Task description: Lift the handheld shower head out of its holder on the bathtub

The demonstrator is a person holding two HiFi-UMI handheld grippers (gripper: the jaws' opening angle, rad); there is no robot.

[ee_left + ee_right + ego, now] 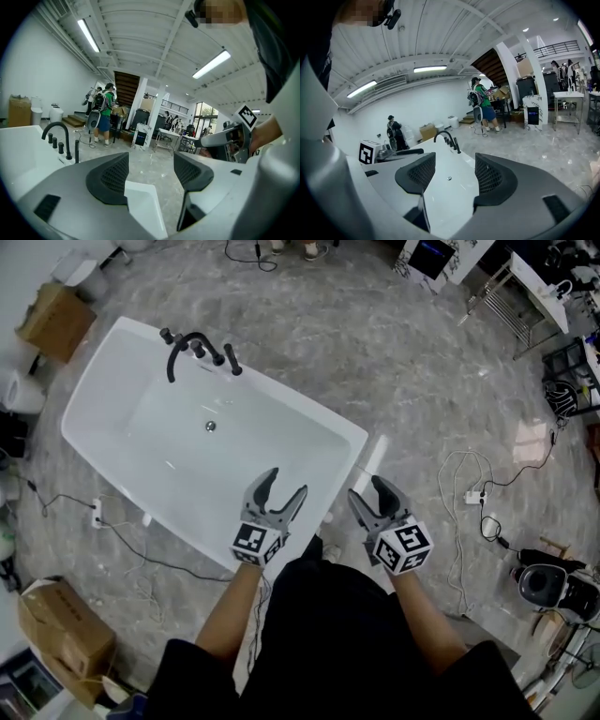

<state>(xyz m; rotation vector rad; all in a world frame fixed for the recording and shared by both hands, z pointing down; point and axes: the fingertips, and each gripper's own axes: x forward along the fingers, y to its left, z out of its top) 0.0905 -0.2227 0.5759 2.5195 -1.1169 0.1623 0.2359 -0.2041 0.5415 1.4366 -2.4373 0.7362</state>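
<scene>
A person stands at the near corner of a white tub (291, 395) on a grey marbled floor (375, 334), a two-jaw gripper in each hand. The left gripper (287, 482) hangs over the tub's near rim, its jaws spread wide with nothing between them; its own view shows only the tub's corner and open floor past the dark ribbed pads (110, 178). The right gripper (367, 488) hovers just off the tub's corner, over the floor, jaws likewise apart and empty, and its own view looks down the length of the basin towards the drain (211, 427). The two grippers are side by side and near each other, not touching. The shower head (232, 360) stands upright in its holder on the tub's far rim, at the right end of a row of black fittings beside the arched black faucet (180, 348), well apart from both grippers. Cardboard boxes (56, 320) sit on the floor beyond the tub's far end and near the person's left side. Loose cables (469, 493) trail across the floor to the right. In both gripper views a second person in a green shirt (104, 112) stands with back turned at the far side of the hall, near a dark staircase (125, 86).
</scene>
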